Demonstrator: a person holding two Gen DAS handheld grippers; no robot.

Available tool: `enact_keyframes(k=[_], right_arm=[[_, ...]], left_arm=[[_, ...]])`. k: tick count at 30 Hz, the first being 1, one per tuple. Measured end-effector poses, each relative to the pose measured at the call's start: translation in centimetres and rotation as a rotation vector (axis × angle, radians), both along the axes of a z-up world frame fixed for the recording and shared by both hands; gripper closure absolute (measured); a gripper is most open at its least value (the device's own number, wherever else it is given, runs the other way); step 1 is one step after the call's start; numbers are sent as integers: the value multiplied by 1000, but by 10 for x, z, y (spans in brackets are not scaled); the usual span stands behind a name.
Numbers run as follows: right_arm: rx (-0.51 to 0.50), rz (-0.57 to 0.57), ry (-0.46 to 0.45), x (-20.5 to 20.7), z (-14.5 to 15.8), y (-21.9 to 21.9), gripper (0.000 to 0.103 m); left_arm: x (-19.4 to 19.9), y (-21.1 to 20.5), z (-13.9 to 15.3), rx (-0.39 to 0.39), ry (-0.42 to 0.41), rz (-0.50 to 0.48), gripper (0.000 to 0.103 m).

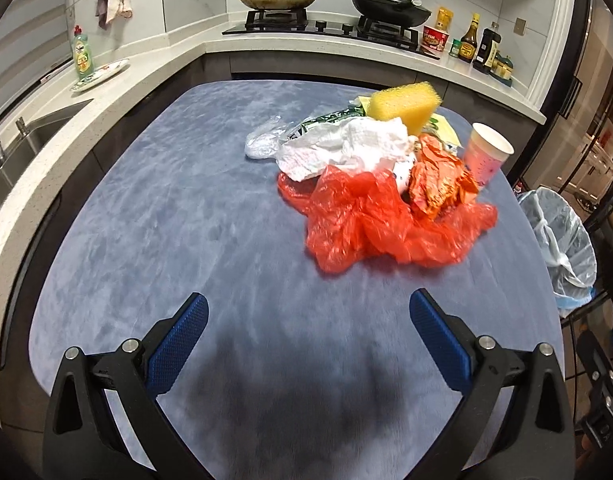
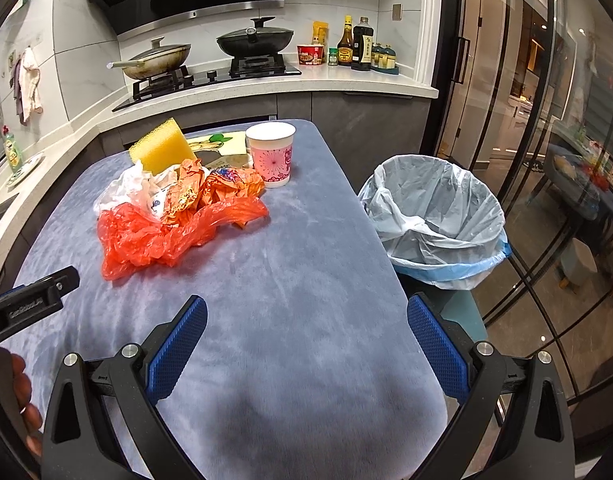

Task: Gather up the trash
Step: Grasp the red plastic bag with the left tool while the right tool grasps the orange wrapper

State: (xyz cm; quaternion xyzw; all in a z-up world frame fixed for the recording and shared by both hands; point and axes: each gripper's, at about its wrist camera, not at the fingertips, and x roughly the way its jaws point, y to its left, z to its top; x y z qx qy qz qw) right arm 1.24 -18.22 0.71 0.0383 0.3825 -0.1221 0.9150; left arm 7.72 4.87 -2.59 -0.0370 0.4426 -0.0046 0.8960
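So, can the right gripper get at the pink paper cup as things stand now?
Probably yes. The right gripper is open and empty, and the bare blue cloth lies between it and the pink paper cup. The cup stands upright at the right edge of the trash pile, with nothing on its near side.
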Motion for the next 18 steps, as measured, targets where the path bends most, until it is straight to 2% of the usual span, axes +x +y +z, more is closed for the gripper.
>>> enact_keyframes(k=[3,7,13,18], right_arm=[[-3,1,7,9,-3,-1,6],[-1,0,16,23,-7,-2,6],[2,-1,32,45,-15,-4,6],[2,9,38,66,-21,-2,6]], left_arm=[[19,1,-8,-26,2,-16,7],[49,4,-23,-97,21,-39,7],[85,-2,-45,-145,39,-84,7],[100,-12,-56,-174,52,-128,9]])
